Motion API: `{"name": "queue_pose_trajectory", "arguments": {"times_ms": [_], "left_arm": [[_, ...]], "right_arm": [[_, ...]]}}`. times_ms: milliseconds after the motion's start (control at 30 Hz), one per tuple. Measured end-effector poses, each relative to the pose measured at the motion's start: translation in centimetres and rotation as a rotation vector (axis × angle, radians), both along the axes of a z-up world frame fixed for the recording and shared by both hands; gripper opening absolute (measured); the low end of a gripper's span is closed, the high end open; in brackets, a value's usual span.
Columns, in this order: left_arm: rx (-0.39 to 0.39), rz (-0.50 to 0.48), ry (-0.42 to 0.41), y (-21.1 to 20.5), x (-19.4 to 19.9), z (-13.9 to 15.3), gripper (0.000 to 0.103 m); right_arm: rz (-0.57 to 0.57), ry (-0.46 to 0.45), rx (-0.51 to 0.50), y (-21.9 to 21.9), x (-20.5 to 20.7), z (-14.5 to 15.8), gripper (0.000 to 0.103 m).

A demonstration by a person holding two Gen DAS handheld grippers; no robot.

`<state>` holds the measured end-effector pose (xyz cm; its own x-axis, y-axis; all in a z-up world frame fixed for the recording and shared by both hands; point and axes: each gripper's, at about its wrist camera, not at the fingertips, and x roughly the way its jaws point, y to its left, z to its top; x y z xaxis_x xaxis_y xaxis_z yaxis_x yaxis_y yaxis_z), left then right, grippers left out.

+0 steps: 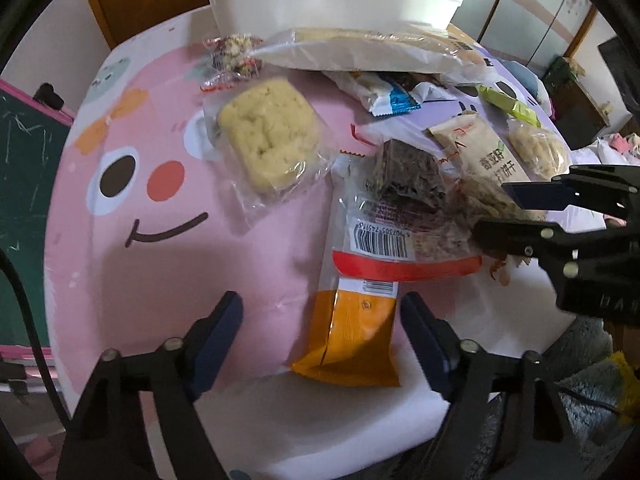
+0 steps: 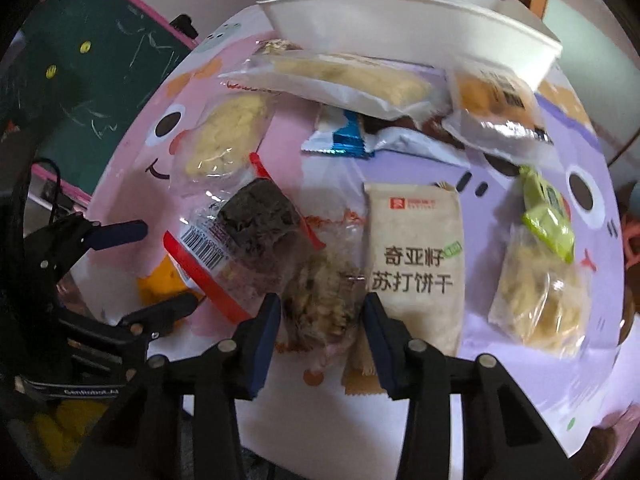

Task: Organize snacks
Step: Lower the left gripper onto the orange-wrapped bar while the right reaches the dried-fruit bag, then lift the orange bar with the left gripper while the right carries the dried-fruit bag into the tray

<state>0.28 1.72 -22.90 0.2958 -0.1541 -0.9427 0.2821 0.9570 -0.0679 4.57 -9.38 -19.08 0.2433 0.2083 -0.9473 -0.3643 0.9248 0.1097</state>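
Several snack packets lie on a pink and purple cartoon mat [image 1: 168, 264]. My left gripper [image 1: 322, 336] is open, its fingers either side of an orange packet [image 1: 356, 340] that lies under a clear packet with a dark cake and barcode [image 1: 396, 216]. My right gripper [image 2: 322, 334] is open around a clear packet of brownish nut cake [image 2: 324, 300]. The right gripper also shows in the left wrist view [image 1: 516, 212]. The left gripper shows in the right wrist view [image 2: 160, 268]. A white bin [image 1: 332, 0] stands at the back.
A beige soda cracker packet [image 2: 416, 264] lies right of the right gripper. A yellow cake packet [image 1: 268, 136], a long white packet [image 1: 360, 52], a blue-white wrapper [image 2: 340, 140], a green packet [image 2: 548, 216] and a pale biscuit packet [image 2: 536, 300] lie around. A chalkboard [image 2: 92, 64] stands left.
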Motion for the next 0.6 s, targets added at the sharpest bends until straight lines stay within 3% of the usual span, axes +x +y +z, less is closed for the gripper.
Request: {"name": "queue_pose_trajectory", "arguments": {"times_ms": [233, 367, 400, 500, 600], "left_arm": [[0.027, 0.013, -0.009, -0.2, 0.7, -0.5, 0.076], [0.045, 0.001, -0.021, -0.8, 1.0, -0.7, 0.076], [0.046, -0.001, -0.022, -0.9, 1.0, -0.7, 0.074], [0.03, -0.013, -0.043, -1.0, 0.8, -0.1, 0.044], [-0.006, 0.014, -0.035, -0.5, 0.6, 0.2, 0.04]], "right_arm": [[0.057, -0.037, -0.028, 1.3, -0.3, -0.6, 0.042], [0.051, -0.003, 0.005, 0.7, -0.2, -1.1, 0.042], [0.05, 0.003, 0.007, 0.6, -0.3, -1.3, 0.043], [0.049, -0.013, 0.005, 0.6, -0.5, -1.3, 0.042], [0.028, 0.001, 0.046, -0.2, -0.6, -1.2, 0.04]]}}
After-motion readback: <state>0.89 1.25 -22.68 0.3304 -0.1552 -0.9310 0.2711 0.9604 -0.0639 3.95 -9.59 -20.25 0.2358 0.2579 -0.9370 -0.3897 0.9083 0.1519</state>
